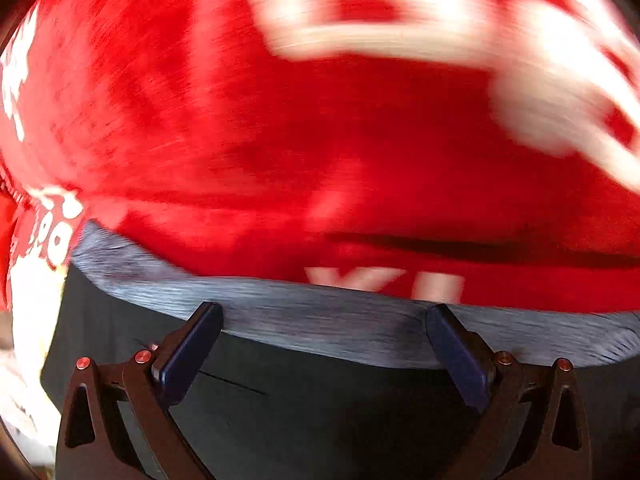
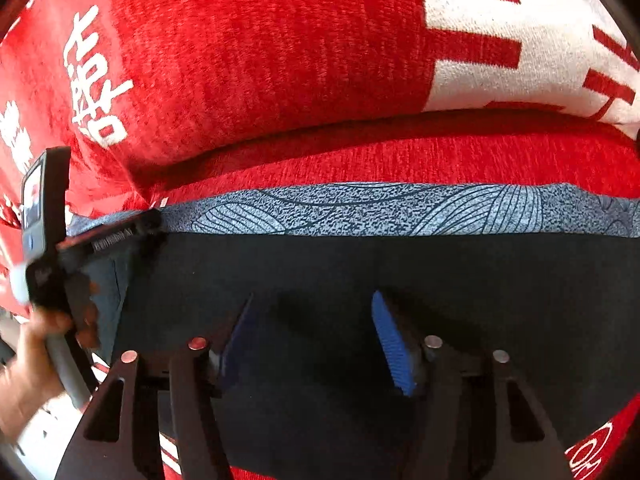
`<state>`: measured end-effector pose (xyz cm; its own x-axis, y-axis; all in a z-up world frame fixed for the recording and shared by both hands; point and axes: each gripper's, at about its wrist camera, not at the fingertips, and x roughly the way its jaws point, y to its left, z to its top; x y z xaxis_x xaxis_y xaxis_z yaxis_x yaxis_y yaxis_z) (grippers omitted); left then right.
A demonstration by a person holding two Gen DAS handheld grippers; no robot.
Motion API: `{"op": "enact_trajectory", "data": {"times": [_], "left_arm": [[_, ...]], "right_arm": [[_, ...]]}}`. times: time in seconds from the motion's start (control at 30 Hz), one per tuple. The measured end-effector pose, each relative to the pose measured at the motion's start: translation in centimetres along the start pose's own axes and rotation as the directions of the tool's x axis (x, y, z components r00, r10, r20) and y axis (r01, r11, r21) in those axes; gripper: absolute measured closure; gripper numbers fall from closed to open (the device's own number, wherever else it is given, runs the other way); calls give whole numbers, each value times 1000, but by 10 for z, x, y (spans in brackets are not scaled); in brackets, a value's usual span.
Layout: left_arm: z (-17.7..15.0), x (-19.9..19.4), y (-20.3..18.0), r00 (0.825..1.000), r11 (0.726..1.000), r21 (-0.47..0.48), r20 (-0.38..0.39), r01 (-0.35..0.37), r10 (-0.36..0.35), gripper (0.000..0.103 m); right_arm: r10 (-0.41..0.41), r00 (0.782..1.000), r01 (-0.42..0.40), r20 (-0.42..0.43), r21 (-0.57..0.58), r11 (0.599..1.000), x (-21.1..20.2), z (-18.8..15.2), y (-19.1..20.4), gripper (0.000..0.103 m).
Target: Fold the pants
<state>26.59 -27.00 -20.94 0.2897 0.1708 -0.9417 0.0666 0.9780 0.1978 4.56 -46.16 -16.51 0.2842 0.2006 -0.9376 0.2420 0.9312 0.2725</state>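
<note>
On plush red cloth (image 2: pixel 260 60), smooth dark pants (image 2: pixel 320 272)

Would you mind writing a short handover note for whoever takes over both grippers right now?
Left gripper: open, holding nothing, poised at the grey patterned waistband of the dark pants; its view is blurred.
Right gripper: open, holding nothing, over the dark fabket below the same waistband.
The pants lie spread on the red blanket with white characters, waistband on the far side from the cameras.
Done: no fold is visible in these views; how much of the pants lies outside them cannot be told.
Left: grasp the pants and fold them.
</note>
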Motion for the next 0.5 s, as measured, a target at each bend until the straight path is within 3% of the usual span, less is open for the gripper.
{"op": "enact_trajectory", "data": {"times": [0.13, 0.2, 0.27, 0.3, 0.33, 0.43, 0.5], "left_arm": [[-1, -14, 60, 1000, 999, -36, 1, -8, 8, 0], [-9, -21, 82, 999, 999, -1, 17, -45, 45, 0], [-22, -13, 98, 996, 995, 33, -4, -94, 94, 0], [-30, -5, 108, 995, 995, 41, -25, -91, 92, 0], [-40, -5, 119, 1000, 1000, 13, -2, -25, 25, 0], [-56, -9, 136, 1000, 1000, 3, 1, 14, -14, 0], [-64, -13, 138, 1000, 999, 40, 9, 14, -15, 0]], "right_arm": [[-7, 1000, 7, -22, -9, 1000, 8, 2, 13, 38], [-5, 1000, 5, -29, -15, 1000, 19, 7, 24, 32], [0, 1000, -1, -30, -35, 999, 26, 7, 34, 19], [-11, 999, 8, -36, -66, 998, 34, 6, 44, 16], [-25, 999, 20, -47, -103, 994, 37, 6, 51, 10], [-107, 989, 91, -97, -158, 983, 40, 5, 76, 9], [-1, 996, -7, -91, -91, 996, 26, -4, 83, 11]]}}
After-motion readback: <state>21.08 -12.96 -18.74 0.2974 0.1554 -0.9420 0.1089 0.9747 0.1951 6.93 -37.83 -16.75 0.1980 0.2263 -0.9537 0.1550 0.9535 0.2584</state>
